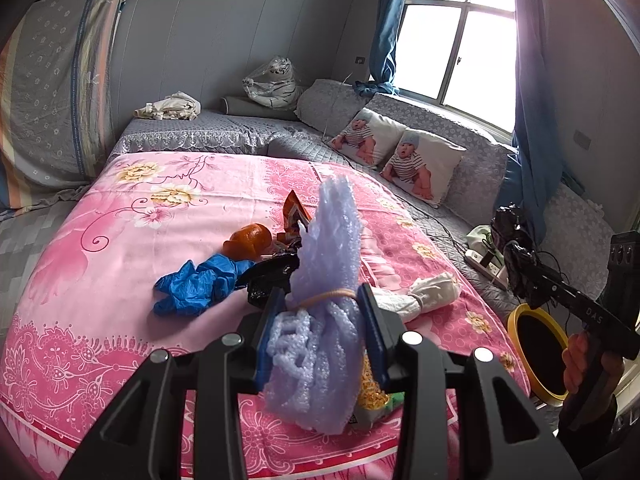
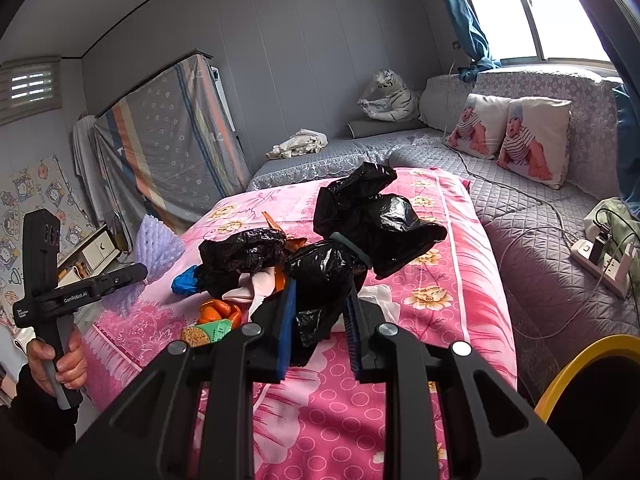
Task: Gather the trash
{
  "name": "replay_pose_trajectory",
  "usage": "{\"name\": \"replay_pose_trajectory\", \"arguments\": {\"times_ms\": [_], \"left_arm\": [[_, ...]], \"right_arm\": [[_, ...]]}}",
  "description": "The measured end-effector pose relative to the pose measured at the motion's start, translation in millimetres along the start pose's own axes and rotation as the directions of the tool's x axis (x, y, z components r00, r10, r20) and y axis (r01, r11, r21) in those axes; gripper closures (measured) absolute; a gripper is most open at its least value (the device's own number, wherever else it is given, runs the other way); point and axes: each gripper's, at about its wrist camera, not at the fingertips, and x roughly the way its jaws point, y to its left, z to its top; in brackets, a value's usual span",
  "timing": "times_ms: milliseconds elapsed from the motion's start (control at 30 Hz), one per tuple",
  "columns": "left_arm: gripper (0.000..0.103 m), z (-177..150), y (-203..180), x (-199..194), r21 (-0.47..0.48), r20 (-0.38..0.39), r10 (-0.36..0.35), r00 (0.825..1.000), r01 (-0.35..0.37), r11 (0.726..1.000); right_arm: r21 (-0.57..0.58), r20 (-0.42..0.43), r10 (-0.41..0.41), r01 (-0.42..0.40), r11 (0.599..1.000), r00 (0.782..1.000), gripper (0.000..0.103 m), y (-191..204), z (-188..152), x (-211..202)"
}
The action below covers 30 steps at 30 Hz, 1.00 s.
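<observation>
In the left wrist view my left gripper is shut on a lilac foam net tied with a rubber band, held above the pink bedspread. My right gripper is shut on a crumpled black plastic bag, lifted off the bed. On the bed lie a blue glove, orange peel, an orange wrapper, a second black bag, a white tissue wad and a snack packet. Each gripper shows in the other's view: the right, the left.
A yellow-rimmed bin stands beside the bed at the right, close under the right hand. A power strip with cables lies on the grey quilted bench. Two baby-print pillows lean under the window.
</observation>
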Motion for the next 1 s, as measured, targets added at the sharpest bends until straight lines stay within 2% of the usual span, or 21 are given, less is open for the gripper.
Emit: {"name": "replay_pose_trajectory", "arguments": {"times_ms": [300, 567, 1000], "left_arm": [[0.067, 2.5, -24.2, 9.0, 0.040, -0.017, -0.045, 0.999, 0.045, 0.998], [0.067, 7.8, -61.2, 26.0, 0.096, -0.038, -0.116, 0.992, 0.120, 0.988], [0.067, 17.4, -131.9, 52.5, 0.217, -0.101, -0.224, 0.969, 0.241, 0.946]], "right_arm": [[0.003, 0.005, -0.024, 0.024, 1.000, 1.000, 0.082, -9.4, 0.5, -6.2], [0.042, 0.038, -0.054, 0.053, 0.998, 0.998, 0.082, -28.3, 1.8, -21.9], [0.090, 0.089, -0.165, 0.157, 0.983, 0.982, 0.082, -66.1, 3.4, -60.0]]}}
